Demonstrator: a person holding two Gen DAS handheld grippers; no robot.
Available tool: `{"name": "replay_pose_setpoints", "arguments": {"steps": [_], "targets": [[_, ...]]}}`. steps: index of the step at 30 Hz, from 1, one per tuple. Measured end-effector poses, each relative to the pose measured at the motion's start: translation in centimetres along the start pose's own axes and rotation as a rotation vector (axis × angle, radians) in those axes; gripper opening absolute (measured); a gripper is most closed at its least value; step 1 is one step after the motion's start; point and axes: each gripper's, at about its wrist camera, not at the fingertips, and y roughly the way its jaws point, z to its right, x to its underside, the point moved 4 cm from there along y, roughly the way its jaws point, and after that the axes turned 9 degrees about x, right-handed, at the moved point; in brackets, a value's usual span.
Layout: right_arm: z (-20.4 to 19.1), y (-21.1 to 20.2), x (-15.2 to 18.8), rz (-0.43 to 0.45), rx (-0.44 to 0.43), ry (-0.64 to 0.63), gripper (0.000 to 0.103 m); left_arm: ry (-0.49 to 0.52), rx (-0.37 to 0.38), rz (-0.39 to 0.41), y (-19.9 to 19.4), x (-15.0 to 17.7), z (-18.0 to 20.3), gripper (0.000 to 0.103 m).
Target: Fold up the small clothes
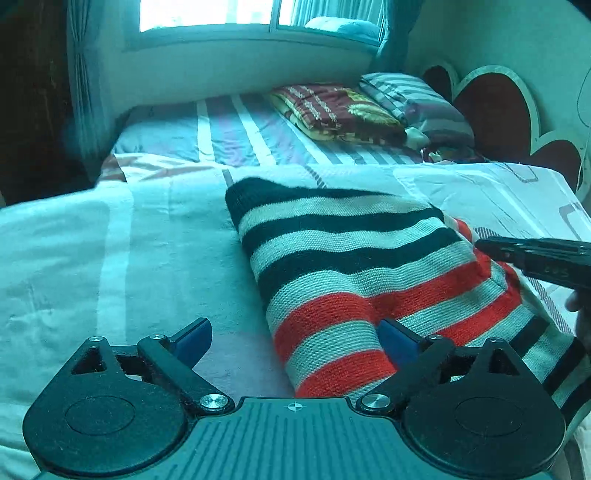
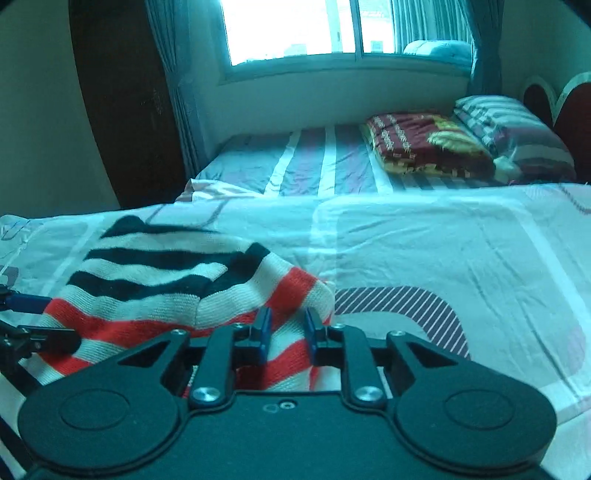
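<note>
A striped knit garment (image 1: 354,266), black, white and red, lies folded on the white patterned bedsheet (image 1: 110,258). My left gripper (image 1: 293,341) is open, its fingers either side of the garment's near left edge. The right gripper's dark finger (image 1: 535,254) shows at the garment's right side. In the right wrist view the garment (image 2: 166,280) lies at the lower left. My right gripper (image 2: 286,328) has its jaws narrowed around a raised fold of the garment's near right edge; how firmly it grips I cannot tell. The left gripper's fingertip (image 2: 26,302) shows at the left edge.
A second bed with a striped sheet (image 1: 240,136) stands behind. On it lie a folded red and yellow blanket (image 1: 332,110) and a striped pillow (image 1: 417,103). A heart-shaped headboard (image 1: 495,114) is at the right. A window (image 2: 295,29) and curtains are at the back.
</note>
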Motion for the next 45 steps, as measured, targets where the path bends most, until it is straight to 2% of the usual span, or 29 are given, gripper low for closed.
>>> {"name": "replay_pose_setpoints", "arguments": {"steps": [3,8,10,12,15,17,19,21,23,26,29,33,38,45], "targets": [[-0.3,-3.2,0.2,0.044,-0.041,-0.021,0.031,-0.009,0.031,0.016,-1.9,0.6,0.9,0.097],[-1.6,-7.1,1.9,0.05,-0.072,-0.084,0.032,-0.002,0.055,0.025,-3.9,2.7,2.3,0.097],[-2.0,-7.4,3.1,0.03,-0.057,-0.112,0.034,-0.021,0.064,0.02,-3.9,3.8,2.5,0.097],[-1.9,-6.3,4.6,-0.029,0.012,-0.152,0.038,-0.044,0.077,0.02,-3.7,4.8,2.4,0.097],[-0.3,-5.9,5.1,-0.067,-0.007,-0.042,0.045,-0.089,0.088,0.022,-3.9,5.2,1.7,0.097],[1.1,-6.9,4.4,-0.076,-0.037,0.062,0.045,-0.072,0.078,0.043,-5.0,5.2,1.7,0.097],[2.6,-8.5,4.0,-0.045,-0.1,0.153,0.046,-0.095,0.128,0.055,-6.0,5.1,1.5,0.097],[4.3,-9.0,4.0,-0.068,-0.15,0.238,0.058,-0.154,0.214,0.064,-6.4,5.1,0.8,0.097],[6.3,-8.5,4.3,-0.127,-0.207,0.339,0.066,-0.211,0.28,0.055,-6.1,5.3,-0.2,0.096],[8.3,-6.9,5.2,-0.239,-0.315,0.484,0.072,-0.336,0.392,-0.005,-4.6,5.9,-1.8,0.085],[8.8,-5.2,6.1,-0.302,-0.39,0.54,0.073,-0.394,0.456,-0.048,-3.0,6.1,-2.5,0.084],[8.2,-2.4,6.8,-0.381,-0.427,0.542,0.072,-0.417,0.503,-0.092,-0.6,6.3,-2.9,0.083],[7.0,-0.2,5.6,-0.408,-0.471,0.491,0.073,-0.438,0.552,-0.103,1.0,5.0,-3.3,0.083],[3.7,2.9,3.0,-0.478,-0.522,0.412,0.073,-0.409,0.554,-0.148,3.0,2.8,-2.7,0.083]]}}
